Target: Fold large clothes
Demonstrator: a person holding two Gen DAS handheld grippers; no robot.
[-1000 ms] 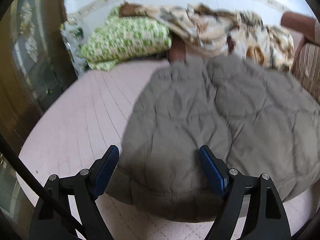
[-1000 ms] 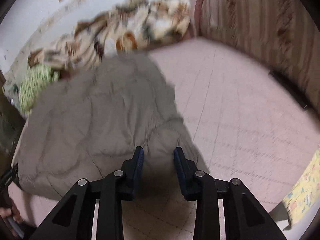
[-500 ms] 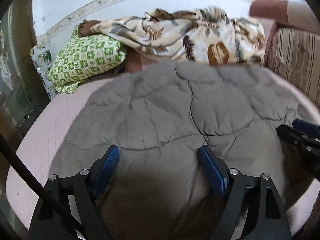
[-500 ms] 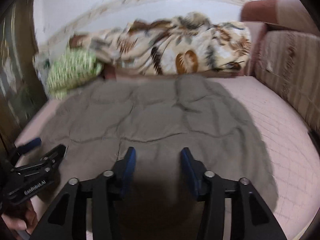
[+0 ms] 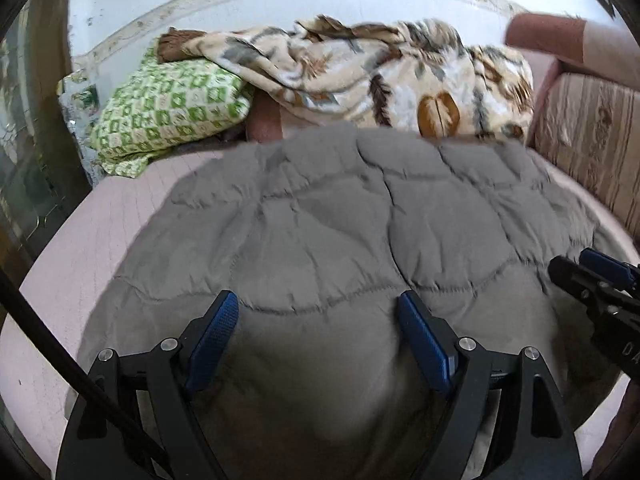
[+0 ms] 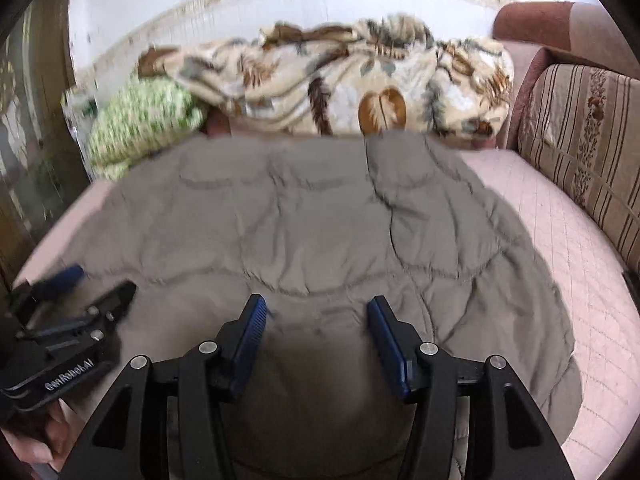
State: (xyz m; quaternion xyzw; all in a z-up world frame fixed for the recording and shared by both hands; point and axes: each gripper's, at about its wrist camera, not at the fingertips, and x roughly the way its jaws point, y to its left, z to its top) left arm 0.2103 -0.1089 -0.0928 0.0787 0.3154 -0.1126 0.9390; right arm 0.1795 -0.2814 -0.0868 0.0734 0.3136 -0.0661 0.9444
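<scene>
Grey quilted garment (image 5: 320,216) lies spread flat on the pink bed sheet (image 5: 100,248), taking up most of the middle of the bed. Its near hem runs under both of your grippers, and its far edge ends just short of the patterned blanket (image 5: 380,80) heaped along the wall.

Open room: a broad strip of bare sheet on your left in the left wrist view, and a wider band on your right in the right wrist view, running to the striped sofa back (image 6: 580,152). Green-checked pillow (image 5: 172,116) sits in the far left corner, touching the blanket, near the garment's far left edge. Dark cabinet (image 5: 32,152) closes off the left side.

Left gripper (image 5: 318,344): jaws stand wide apart, blue pads (image 5: 212,340) over the grey fabric with nothing pinched between them. Whether the tips touch the cloth you cannot tell.

Right gripper (image 6: 316,334): jaws are opening, narrower than the left pair; fabric lies below and between the pads but is not clamped. It also shows at the right edge of the left wrist view, near the garment's right side. Your two grippers sit side by side at the near hem.
</scene>
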